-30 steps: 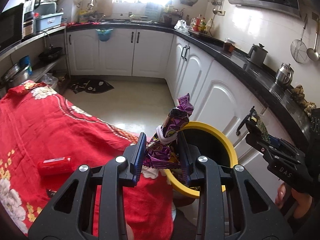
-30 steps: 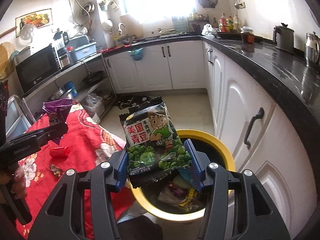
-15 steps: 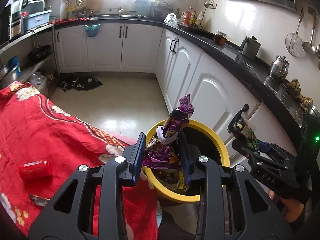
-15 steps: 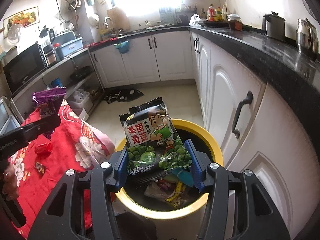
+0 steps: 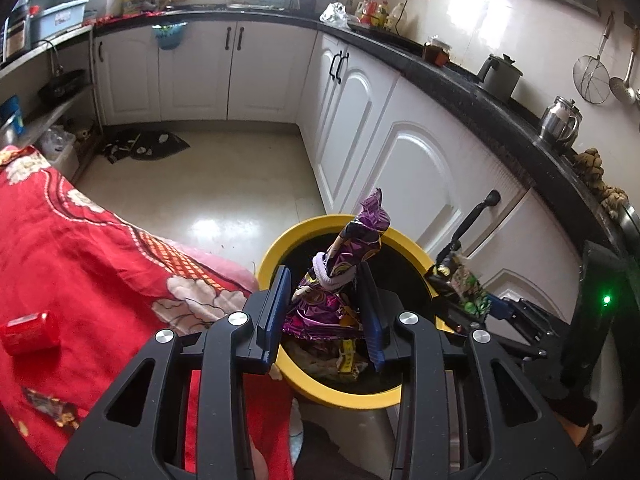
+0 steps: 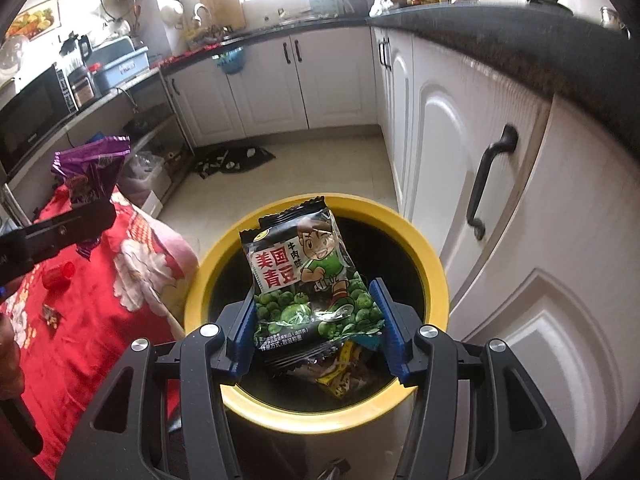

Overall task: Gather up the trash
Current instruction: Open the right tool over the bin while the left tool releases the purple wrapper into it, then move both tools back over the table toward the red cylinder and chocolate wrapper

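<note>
Two snack packets are in my grip, one per tool, and both now hang over the yellow-rimmed bin on the floor by the white cupboards. As I judge it, the step in hand is the drop, and doing it well means getting each packet fully inside the rim before I let go, since light foil can flutter sideways and land on the floor or back on the red cloth. I would keep both tools tilted downward, bring the packets low toward the dark opening, and release one at a time so that neither tool knocks the other.

My left tool pinches the purple wrapper low down, its blue pads set fairly narrow against the crumpled foil; the twisted top stands up above the pads. It sits over the near side of the bin, close to the edge of the cloth, so I would carry it a little further in first.

My right tool pinches the green pea packet across its lower half, pads spread about midway and pressed on both side edges. The packet stands nearly upright, well centred over the opening, with older wrappers visible in the bin beneath.

Left on the cloth-covered tabletop I see a red can lying on its side and a small dark wrapper near it.
</note>
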A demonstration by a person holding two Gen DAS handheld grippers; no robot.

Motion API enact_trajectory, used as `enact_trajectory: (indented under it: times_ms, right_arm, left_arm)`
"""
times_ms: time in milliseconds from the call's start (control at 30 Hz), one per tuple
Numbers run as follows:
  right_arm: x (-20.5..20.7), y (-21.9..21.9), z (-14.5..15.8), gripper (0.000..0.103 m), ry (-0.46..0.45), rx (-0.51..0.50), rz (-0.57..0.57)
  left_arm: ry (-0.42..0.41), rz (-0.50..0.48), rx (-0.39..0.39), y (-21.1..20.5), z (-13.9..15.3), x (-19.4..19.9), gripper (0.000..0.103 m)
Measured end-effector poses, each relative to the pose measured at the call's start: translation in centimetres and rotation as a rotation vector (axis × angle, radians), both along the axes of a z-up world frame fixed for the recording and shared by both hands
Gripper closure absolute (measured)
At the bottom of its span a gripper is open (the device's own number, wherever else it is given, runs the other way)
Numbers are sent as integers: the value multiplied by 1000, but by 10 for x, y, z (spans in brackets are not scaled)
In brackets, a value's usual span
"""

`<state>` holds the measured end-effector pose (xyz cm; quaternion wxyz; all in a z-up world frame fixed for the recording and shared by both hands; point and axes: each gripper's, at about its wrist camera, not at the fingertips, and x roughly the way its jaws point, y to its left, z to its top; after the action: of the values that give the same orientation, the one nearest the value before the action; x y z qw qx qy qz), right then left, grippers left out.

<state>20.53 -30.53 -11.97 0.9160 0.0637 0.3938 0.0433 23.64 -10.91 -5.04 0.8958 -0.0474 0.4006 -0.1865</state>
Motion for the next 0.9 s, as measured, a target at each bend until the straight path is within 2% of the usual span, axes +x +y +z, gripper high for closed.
enact_trajectory:
  times_ms: [367,467,567,633,667,800,900]
  right_arm:
    - [16,9,-16,51,36,-19,19]
    - [20,10,-18,40,40,-34,12]
    - [20,8,-19,36,39,-36,2]
    - [18,7,-18,32,38,-41,-8]
    - [16,7,-17,32,32,-46,-11]
    - [8,2,-13,27,16,-50,-34]
    - [2,0,-7,23,-4,-44,-52]
  left_arm:
    - [44,-9,-11,-8,-17,12,75]
    - [42,3,-15,-9,-19,16,71]
    - [47,10,-22,-7,-20,17,59]
    - [45,15,-22,-5,-21,17,44]
    - [43,20,-22,-3,-20,17,42]
    - [41,52,-22,5,-20,15,20]
    - [28,77,-20,14,-17,11,11]
